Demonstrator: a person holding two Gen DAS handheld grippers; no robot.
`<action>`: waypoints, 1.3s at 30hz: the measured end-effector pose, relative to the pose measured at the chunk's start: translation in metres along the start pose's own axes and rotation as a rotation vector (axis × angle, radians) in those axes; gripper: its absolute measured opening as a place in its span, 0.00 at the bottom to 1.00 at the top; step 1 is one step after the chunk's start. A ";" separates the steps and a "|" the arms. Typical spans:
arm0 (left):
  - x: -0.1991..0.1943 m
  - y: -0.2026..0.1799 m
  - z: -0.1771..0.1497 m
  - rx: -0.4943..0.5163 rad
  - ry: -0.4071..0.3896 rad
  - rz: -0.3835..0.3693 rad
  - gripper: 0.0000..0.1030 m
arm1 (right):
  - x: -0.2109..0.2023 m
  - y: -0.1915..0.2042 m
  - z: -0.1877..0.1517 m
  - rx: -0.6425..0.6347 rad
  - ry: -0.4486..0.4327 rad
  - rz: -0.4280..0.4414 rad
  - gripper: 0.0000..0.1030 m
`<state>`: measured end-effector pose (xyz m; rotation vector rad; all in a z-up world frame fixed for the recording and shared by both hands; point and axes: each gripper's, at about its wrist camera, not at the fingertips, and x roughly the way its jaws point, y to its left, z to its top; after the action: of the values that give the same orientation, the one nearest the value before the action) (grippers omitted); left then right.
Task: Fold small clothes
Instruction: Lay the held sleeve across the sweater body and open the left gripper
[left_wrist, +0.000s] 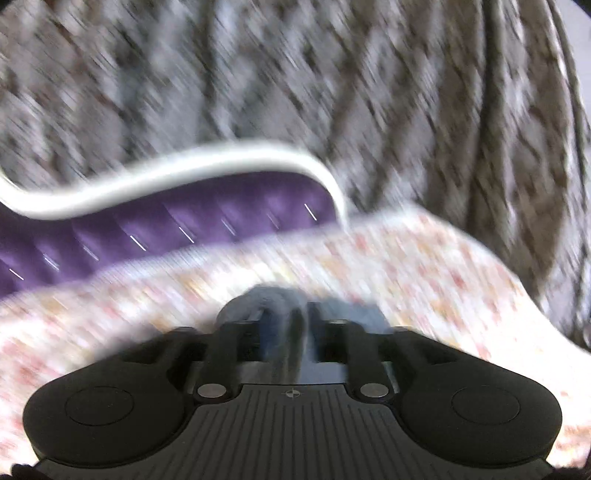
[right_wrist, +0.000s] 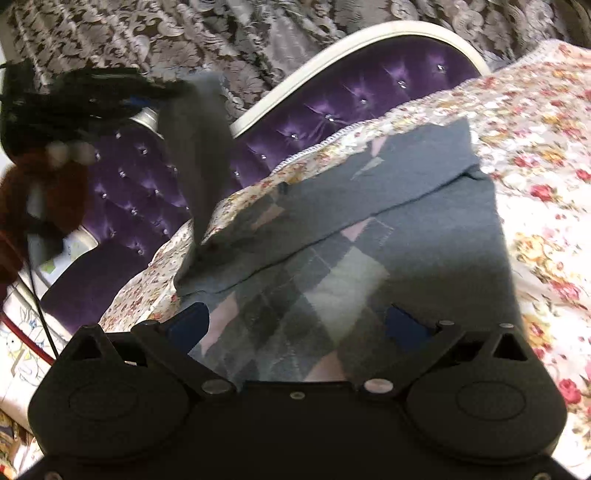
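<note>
A grey sweater (right_wrist: 424, 229) with a diamond pattern lies flat on the floral bedsheet (right_wrist: 546, 155). One grey sleeve (right_wrist: 195, 147) rises from it to my left gripper (right_wrist: 159, 96) at the upper left, held by a hand (right_wrist: 70, 151) in a red-brown sleeve. The left wrist view is badly blurred. There a strip of grey cloth (left_wrist: 258, 295) runs between the jaws of the left gripper (left_wrist: 286, 315), which stand slightly apart, with blue pad showing beside the cloth. My right gripper (right_wrist: 295, 321) hovers low over the sweater's near part, jaws wide and holding nothing.
A purple tufted headboard (right_wrist: 332, 110) with a white rim (right_wrist: 369, 33) stands behind the bed, also blurred as the headboard (left_wrist: 184, 225) in the left wrist view. Patterned grey-brown curtains (right_wrist: 184, 37) hang beyond. A printed item and cables (right_wrist: 22, 332) sit low at the left edge.
</note>
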<state>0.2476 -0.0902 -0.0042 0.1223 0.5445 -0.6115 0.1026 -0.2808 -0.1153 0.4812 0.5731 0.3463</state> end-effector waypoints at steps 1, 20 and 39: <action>0.009 -0.006 -0.007 -0.003 0.020 -0.026 0.34 | 0.000 -0.002 0.000 0.007 0.002 -0.004 0.99; -0.023 0.104 -0.084 -0.182 0.034 0.281 0.61 | 0.010 0.000 0.033 -0.091 -0.002 -0.064 0.99; -0.022 0.172 -0.121 -0.376 0.141 0.357 0.71 | 0.135 0.050 0.098 -0.413 0.054 -0.279 0.99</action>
<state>0.2770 0.0934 -0.1040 -0.0930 0.7447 -0.1465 0.2576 -0.2129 -0.0750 -0.0069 0.5939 0.2025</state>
